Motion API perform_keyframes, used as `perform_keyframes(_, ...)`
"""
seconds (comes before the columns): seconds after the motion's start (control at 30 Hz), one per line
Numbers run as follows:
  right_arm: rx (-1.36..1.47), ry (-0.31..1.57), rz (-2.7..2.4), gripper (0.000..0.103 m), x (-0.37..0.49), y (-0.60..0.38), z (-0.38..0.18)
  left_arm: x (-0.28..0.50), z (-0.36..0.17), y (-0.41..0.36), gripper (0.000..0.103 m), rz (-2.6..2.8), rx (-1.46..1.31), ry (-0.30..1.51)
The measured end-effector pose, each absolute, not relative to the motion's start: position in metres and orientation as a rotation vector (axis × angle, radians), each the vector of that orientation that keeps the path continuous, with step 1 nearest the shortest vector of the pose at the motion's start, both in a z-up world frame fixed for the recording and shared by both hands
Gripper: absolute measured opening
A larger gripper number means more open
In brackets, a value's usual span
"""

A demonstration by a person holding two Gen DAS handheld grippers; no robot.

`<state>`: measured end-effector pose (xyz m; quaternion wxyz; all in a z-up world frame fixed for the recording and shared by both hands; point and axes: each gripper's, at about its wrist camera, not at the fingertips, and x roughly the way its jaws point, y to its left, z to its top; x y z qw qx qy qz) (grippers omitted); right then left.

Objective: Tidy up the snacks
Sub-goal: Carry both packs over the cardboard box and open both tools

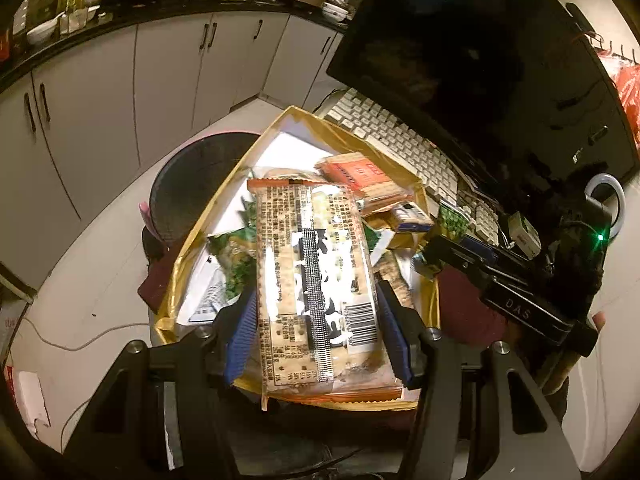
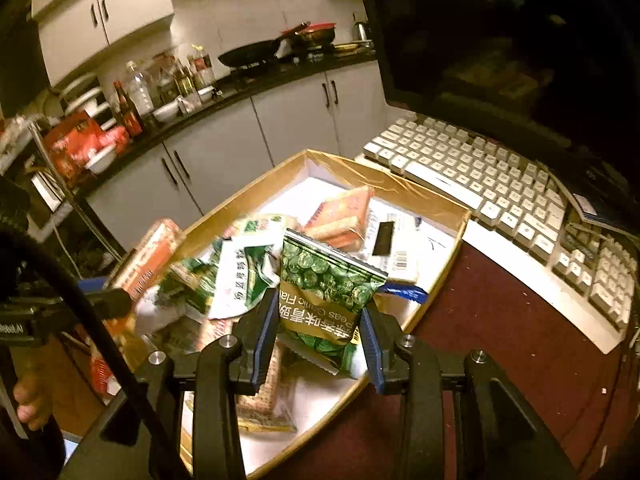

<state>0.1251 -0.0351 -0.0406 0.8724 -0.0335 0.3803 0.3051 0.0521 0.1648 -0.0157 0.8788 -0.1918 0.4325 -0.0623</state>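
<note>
Our left gripper [image 1: 316,320] pinches the cracker pack [image 1: 316,280]; our right gripper [image 2: 320,336] pinches the pea bag [image 2: 326,292], box [image 2: 424,200] at twelve o'clock. Slick wrappers may slip.

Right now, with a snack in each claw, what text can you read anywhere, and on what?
"Peas Garlic Fla", upside down, cut off by the fingers: green pea packet in the right claw.
"DAS": black body of the right claw, seen from the left wrist view.
Cracker packet in the left claw: Chinese print and barcode digits, too small to read.
Keyboard keys: too blurred.
</note>
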Motion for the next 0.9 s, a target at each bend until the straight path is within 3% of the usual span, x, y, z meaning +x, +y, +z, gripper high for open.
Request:
perform_keyframes(0.43,-0.233,0.817,0.56,0.038,0.112,-0.004,-0.049,0.059,-0.032,0.164,0.058,-0.108,-0.384,0.928)
perform_keyframes(0.9,-0.135,0.823,0.587,0.043,0.102,-0.003,-0.055,0.064,-0.045,0.153,0.059,-0.022,-0.331,0.917)
